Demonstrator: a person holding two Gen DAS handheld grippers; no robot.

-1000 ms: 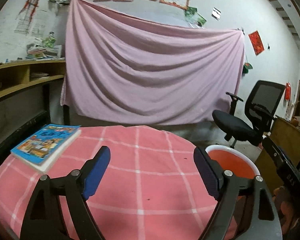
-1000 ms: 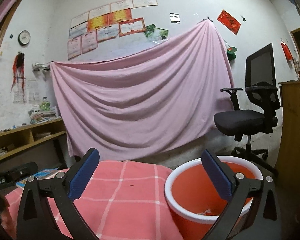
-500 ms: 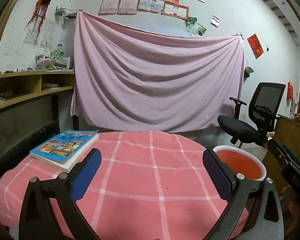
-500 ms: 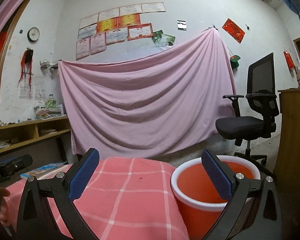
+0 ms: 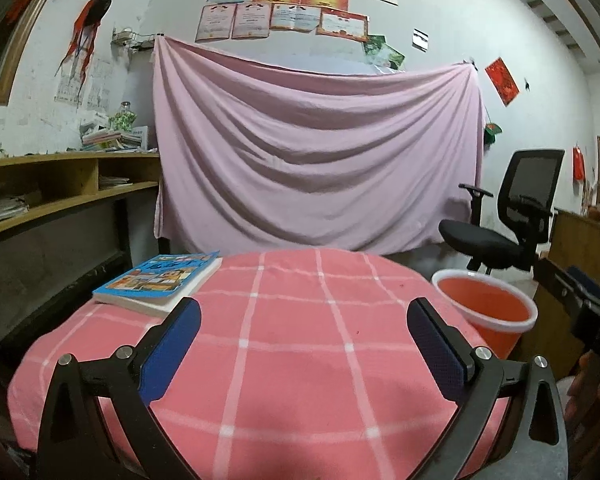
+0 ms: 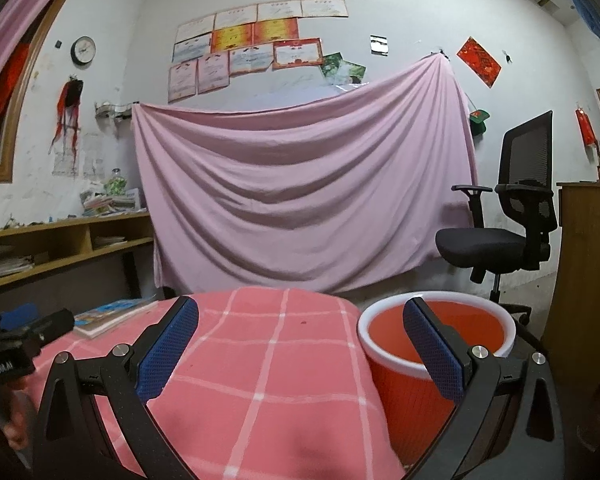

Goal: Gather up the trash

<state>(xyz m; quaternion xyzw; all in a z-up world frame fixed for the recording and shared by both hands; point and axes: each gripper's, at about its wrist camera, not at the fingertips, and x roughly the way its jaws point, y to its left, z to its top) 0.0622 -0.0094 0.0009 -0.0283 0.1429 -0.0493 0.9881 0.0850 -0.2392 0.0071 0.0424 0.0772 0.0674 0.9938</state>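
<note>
Between the left claw's (image 5: 302, 334) blue pads there's just bare tablecloth; the fingers are spread wide and grip nothing. Same story on the right claw (image 6: 300, 334): wide apart, nothing held, its right pad (image 6: 434, 356) sitting in front of the bucket's rim. The pads look like dimpled rubber on black plastic arms with silver screws, and the lower ends of both rigs are cut off by the frame edge.

The tablecloth (image 5: 292, 344) is a soft pink-red fabric with a thin white grid, draped over a rounded table so the actual top is hidden. I can't spot any loose trash on it, only a few tiny dark specks that are too small to make out.

The bucket (image 6: 440, 344) is orange-red ribbed plastic with a white rim, round, standing just beside the table's right edge and lower than the top. From the left view (image 5: 486, 312) you only see the inside wall, so whatever's at the bottom is hidden. In the right view the pad and table edge cover part of it too.

At the far left of the cloth lies a book (image 5: 160, 282), a thick paperback with a blue glossy cover, cartoon art too blurry to read.

Behind it all hangs a wrinkled pink sheet (image 5: 316, 160) covering whatever's on the wall there. A black mesh office chair (image 5: 512, 216) stands at right, wooden shelves (image 5: 60, 188) at left.
</note>
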